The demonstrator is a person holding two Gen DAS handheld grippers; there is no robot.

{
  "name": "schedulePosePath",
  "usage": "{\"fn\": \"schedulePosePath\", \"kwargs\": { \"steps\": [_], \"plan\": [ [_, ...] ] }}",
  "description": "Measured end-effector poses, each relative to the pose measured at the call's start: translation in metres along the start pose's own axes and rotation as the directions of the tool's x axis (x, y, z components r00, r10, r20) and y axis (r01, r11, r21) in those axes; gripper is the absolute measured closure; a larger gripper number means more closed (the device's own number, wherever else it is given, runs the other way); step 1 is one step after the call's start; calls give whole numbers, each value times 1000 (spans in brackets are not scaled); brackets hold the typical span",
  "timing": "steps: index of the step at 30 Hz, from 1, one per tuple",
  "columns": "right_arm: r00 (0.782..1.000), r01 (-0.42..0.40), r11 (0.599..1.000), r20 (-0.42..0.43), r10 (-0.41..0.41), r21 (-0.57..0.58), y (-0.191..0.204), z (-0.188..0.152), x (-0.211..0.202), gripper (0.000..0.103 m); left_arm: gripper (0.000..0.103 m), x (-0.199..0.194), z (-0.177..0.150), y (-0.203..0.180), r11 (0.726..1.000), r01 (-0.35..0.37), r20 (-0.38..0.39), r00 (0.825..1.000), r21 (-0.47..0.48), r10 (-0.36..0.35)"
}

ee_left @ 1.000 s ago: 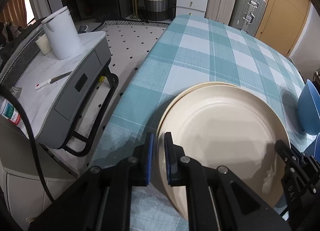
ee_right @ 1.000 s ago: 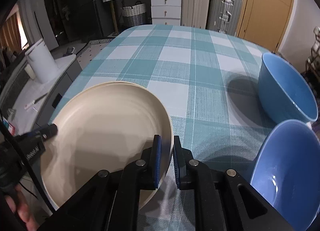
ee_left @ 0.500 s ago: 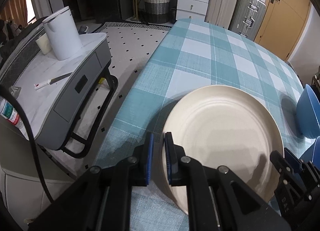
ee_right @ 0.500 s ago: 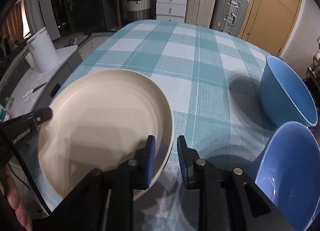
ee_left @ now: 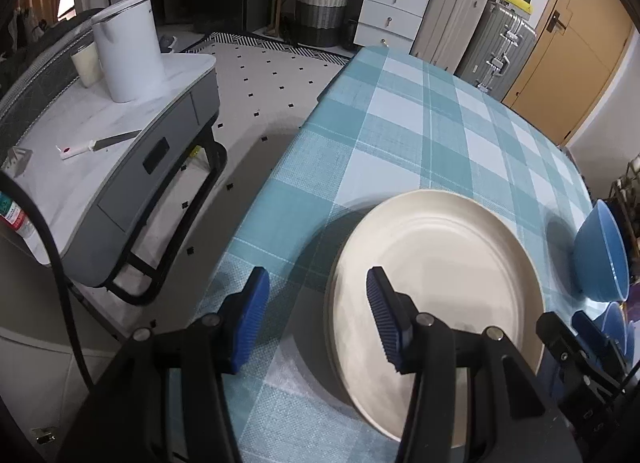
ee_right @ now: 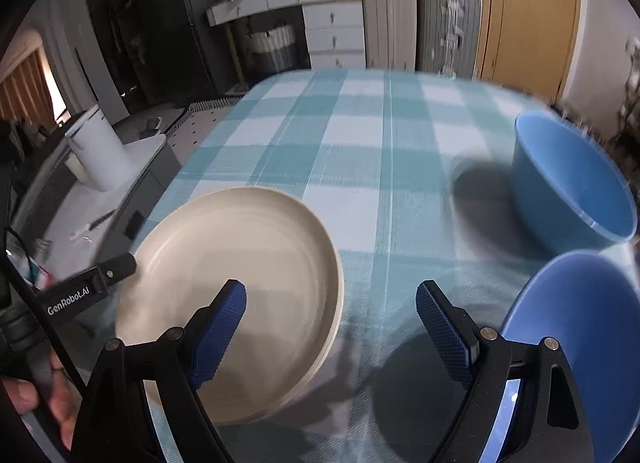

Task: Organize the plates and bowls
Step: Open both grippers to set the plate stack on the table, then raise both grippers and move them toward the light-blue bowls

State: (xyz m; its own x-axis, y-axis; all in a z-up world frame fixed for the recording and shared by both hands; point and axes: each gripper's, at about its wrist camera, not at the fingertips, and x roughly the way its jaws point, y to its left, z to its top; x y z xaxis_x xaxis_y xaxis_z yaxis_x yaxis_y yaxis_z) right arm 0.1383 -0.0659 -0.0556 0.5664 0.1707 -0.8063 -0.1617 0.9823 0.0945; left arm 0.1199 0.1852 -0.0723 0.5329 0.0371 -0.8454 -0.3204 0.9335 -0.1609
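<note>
Checked tablecloth (ee_left: 400,151): plate stack (ee_left: 436,275) lies betw both grippers (L (ee_left: 316,317), R (ee_right: 330,329)), fingers apart, nothing held.

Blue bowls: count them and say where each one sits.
2. The far blue bowl stands on the checked tablecloth at right; the near blue bowl sits closer, beside the right gripper. Others could lie outside the frame.

A teal-and-white checked cloth (ee_left: 404,135) covers the worktop (ee_right: 360,135). On it lies a stack of cream plates (ee_left: 436,263), near the left edge of the worktop in the right wrist view. Well apart to the right stand two blue bowls: the far bowl (ee_right: 572,183) rests on the cloth, and the near bowl (ee_right: 580,327) sits just beside it, closer to the camera.
</note>
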Motion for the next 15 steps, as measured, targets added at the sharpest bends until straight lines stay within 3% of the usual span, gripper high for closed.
{"fn": "schedulePosePath", "kwargs": {
  "steps": [4,12,14,15],
  "plan": [
    [994,-111,992,-1,111,56,-5,5,-7,15,52,-7,1,-2,1000,9,16,1000,8,-9],
    [969,-164,986,184,164,-15,-6,22,-66,15,51,-44,5,-21,997,79,94,992,19,-81],
    [956,-175,984,234,174,-17,-13,24,-88,14,43,-57,5,-32,994,107,118,987,30,-110],
    [948,-182,983,263,179,-15,-18,24,-100,13,33,-64,5,-38,992,123,132,983,39,-127]
  ]
}}
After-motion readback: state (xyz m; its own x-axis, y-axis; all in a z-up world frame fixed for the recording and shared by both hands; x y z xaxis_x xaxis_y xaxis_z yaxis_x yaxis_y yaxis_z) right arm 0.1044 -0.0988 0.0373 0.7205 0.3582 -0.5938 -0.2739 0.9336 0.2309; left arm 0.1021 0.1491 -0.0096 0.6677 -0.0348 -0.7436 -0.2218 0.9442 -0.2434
